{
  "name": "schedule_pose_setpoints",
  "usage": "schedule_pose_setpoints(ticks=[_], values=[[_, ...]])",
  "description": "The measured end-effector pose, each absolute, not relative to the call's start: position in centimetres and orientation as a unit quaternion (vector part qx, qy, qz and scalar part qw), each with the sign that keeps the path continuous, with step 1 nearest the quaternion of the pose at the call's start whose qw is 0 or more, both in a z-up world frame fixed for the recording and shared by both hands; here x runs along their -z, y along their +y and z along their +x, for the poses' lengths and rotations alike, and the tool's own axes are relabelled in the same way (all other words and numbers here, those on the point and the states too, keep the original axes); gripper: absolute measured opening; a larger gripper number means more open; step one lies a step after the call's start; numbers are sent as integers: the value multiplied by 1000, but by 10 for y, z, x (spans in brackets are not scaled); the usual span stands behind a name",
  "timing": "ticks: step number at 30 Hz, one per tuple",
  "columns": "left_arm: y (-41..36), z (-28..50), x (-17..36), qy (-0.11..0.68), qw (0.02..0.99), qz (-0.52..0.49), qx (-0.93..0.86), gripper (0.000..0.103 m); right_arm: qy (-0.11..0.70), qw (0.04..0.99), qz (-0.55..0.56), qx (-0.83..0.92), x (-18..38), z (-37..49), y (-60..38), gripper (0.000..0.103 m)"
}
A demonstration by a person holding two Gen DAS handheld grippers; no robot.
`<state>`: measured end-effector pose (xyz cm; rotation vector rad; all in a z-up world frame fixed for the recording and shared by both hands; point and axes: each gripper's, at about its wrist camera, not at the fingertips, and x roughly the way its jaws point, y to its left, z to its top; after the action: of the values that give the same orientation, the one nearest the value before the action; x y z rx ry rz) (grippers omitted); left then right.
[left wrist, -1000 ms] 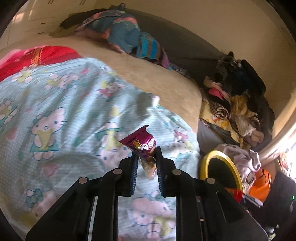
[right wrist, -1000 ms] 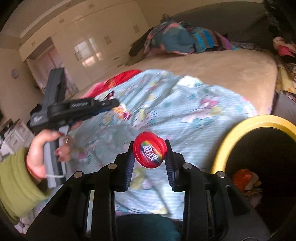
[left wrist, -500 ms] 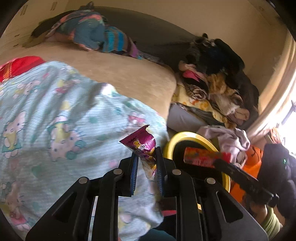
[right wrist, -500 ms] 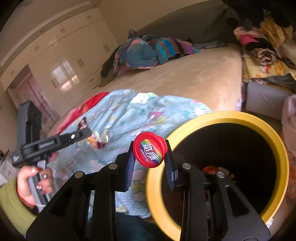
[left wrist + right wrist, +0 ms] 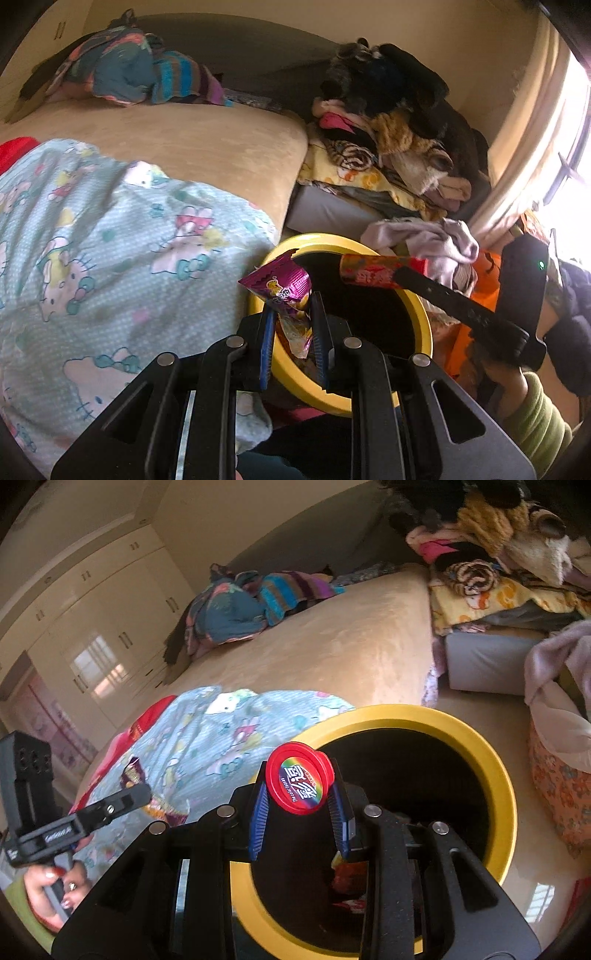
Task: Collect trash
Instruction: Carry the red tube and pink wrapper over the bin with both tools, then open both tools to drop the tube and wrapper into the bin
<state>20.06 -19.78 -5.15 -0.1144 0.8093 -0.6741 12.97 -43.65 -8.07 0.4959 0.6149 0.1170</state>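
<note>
Left claw [image 5: 291,325] pinches a light, crinkly wrapper [image 5: 282,291] at its middle; right claw [image 5: 300,805] clamps a stiff red tube [image 5: 300,783] near the bin [image 5: 491,771]

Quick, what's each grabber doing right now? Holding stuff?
Left gripper: closed on the purple snack wrapper.
Right gripper: closed on the red candy tube.

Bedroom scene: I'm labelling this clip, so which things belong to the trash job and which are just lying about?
Job: purple wrapper in left tool; red lid in right tool; yellow bin.
Lying about: cartoon blanket, clothes pile, striped bundle, wardrobe.
</note>
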Motion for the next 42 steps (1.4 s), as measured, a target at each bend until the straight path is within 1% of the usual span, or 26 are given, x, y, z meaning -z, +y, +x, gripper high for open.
schedule_pose_setpoints(ticks=[15, 24, 25, 26, 27, 28, 29, 30, 31, 32, 33, 34, 36, 37, 39, 40, 41, 42], values=[[-245, 183, 68, 404, 842, -32, 356, 18, 320, 906, 278, -6, 103, 128, -475, 23], [-273, 180, 86, 428, 827, -16, 366, 19, 328, 898, 294, -3, 110, 125, -487, 24], [-276, 181, 88, 431, 825, -16, 365, 21, 329, 897, 297, -1, 110, 124, -489, 24], [-277, 182, 90, 434, 824, -18, 365, 27, 329, 896, 298, -1, 110, 123, -490, 27], [-278, 184, 92, 438, 821, -26, 365, 36, 329, 895, 301, -2, 110, 122, -492, 32], [-278, 185, 93, 440, 820, -33, 365, 39, 328, 895, 303, 0, 109, 121, -494, 42], [-278, 185, 93, 440, 820, -35, 364, 48, 325, 895, 306, 6, 108, 118, -496, 48], [-277, 185, 92, 438, 822, -36, 361, 60, 322, 895, 308, 7, 105, 115, -496, 49], [-276, 184, 91, 433, 828, -32, 354, 67, 321, 896, 307, 6, 104, 114, -497, 50], [-274, 183, 89, 428, 834, -29, 347, 77, 322, 898, 300, 9, 100, 111, -497, 54], [-271, 182, 87, 424, 840, -24, 337, 84, 322, 900, 294, 13, 97, 109, -496, 57], [-267, 182, 85, 421, 845, -23, 330, 86, 318, 903, 289, 15, 93, 105, -495, 62], [-259, 180, 81, 414, 855, -20, 312, 96, 309, 907, 284, 15, 86, 99, -490, 70], [-252, 177, 78, 406, 863, -17, 299, 96, 306, 911, 276, 19, 82, 96, -485, 76], [-240, 171, 72, 390, 880, -8, 272, 96, 296, 920, 256, 22, 74, 91, -474, 81], [-233, 167, 69, 381, 888, -5, 259, 96, 294, 922, 251, 20, 71, 89, -470, 87], [-226, 164, 66, 373, 894, -3, 246, 96, 289, 926, 243, 17, 68, 87, -463, 92], [-218, 160, 63, 364, 901, -1, 235, 96, 284, 929, 236, 16, 64, 85, -454, 92]])
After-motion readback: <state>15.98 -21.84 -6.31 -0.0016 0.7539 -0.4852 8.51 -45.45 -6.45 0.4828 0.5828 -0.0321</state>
